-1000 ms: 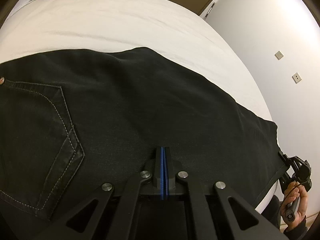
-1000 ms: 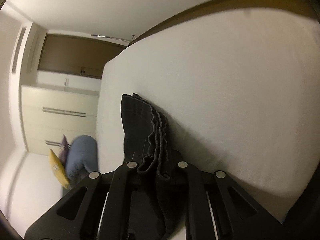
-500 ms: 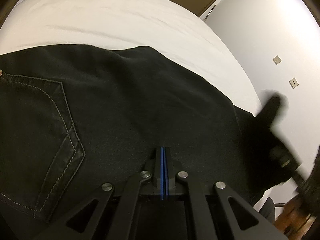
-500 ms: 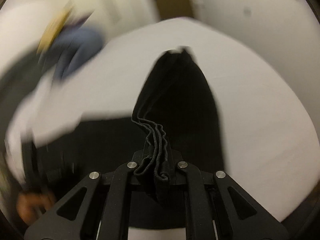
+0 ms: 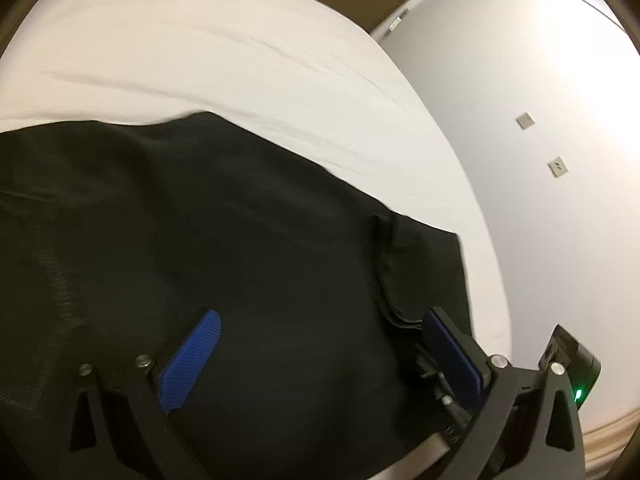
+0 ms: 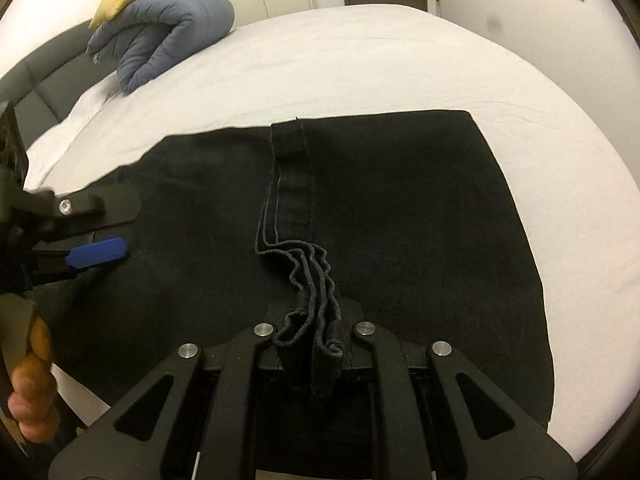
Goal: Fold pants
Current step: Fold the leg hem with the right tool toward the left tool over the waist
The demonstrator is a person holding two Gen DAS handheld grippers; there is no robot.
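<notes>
We note black pants (image 6: 400, 208) folded flat on the white bed (image 6: 360, 64), right gripper (image 6: 310, 344) pinching their bunched hems — left gripper (image 5: 320, 356) spread wide above them, blue duvet (image 6: 168, 32) beyond.

Black left gripper (image 5: 320, 344) and right gripper (image 6: 310, 330) — silver screws, blue ribbed pads (image 5: 192, 354).

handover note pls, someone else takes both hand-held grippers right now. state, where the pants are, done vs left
Left hand-held gripper: open, holding nothing, over the waist half of the pants.
Right hand-held gripper: shut on the bunched leg hems.
Pants: black, on the white bed, legs already brought over the upper half, so one lengthwise fold is laid.
Left: release the hems, flatten them, then probably one more fold.
Rolled blue blanket sits far off near the headboard.
</notes>
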